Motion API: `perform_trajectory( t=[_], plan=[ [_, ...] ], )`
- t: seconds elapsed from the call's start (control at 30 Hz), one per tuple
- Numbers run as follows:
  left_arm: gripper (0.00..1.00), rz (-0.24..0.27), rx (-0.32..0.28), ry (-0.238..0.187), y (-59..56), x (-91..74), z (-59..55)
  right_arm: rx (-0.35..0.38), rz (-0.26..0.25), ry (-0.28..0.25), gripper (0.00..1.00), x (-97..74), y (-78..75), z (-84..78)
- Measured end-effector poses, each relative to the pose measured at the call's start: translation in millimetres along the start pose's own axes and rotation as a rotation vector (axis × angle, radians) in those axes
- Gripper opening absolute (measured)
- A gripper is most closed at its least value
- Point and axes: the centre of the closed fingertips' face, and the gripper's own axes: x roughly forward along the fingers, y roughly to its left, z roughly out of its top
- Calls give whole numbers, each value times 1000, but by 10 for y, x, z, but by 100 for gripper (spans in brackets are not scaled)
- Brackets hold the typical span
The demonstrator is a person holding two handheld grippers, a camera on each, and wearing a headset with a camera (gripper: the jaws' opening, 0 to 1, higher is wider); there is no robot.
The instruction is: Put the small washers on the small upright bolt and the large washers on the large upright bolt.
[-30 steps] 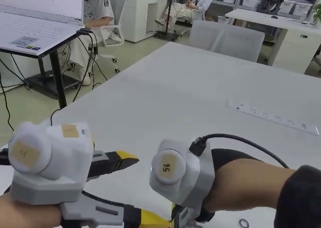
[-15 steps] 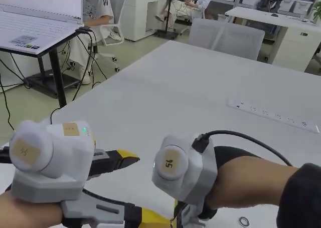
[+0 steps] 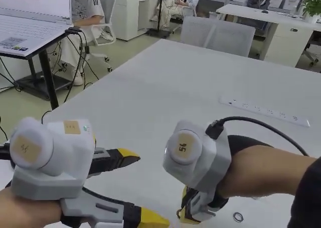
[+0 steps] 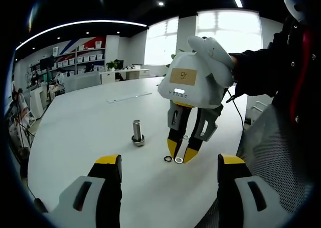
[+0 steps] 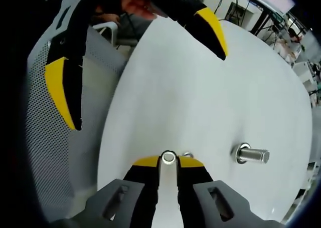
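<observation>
Right jaws: we see the right gripper (image 5: 169, 164) drawn narrow, its yellow tips pressed to either side of a washer (image 5: 168, 157) that lies flat on the table (image 5: 165, 102).
Same grip from the left gripper view: the right gripper (image 4: 181, 153) points down at the table (image 4: 90, 123), its tips meeting the washer (image 4: 179, 160).
Left jaws: the left gripper (image 4: 169, 161) stands wide apart with nothing between its jaws.
Left gripper from the right gripper view: the left gripper (image 5: 136, 57) is spread across the upper part.
Second washer: a second washer (image 4: 167, 159) lies flat just beside the held one, on the bolt's side; in the right gripper view the second washer (image 5: 187, 154) peeks from behind a jaw tip.
Bolt: the bolt (image 4: 136, 132) stands upright on a wider base, near the two washers but apart from them; the bolt (image 5: 252, 155) looks sideways in the rolled right gripper view.
Head view: the left gripper (image 3: 138, 187) is at lower left and the right gripper (image 3: 193, 213) at lower middle.
Lone washer: a lone washer (image 3: 237, 217) lies just right of the right gripper; we cannot tell which one it is.
Farther out: a power strip (image 3: 266, 112) lies well apart on the table (image 3: 165, 97).
</observation>
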Motion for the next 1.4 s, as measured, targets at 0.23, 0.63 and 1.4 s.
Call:
perform_trajectory(
  t=[0.23, 0.63, 1.4],
  plan=[
    [78, -33, 23, 8, -25, 80, 50, 44, -14, -9, 13, -86, -41, -107],
    [78, -86, 62, 22, -53, 179, 136, 124, -37, -11, 13, -201, -93, -338],
    [78, -192, 95, 29, -156, 436, 252, 244, -113, -56, 13, -852, -237, -640]
  ],
)
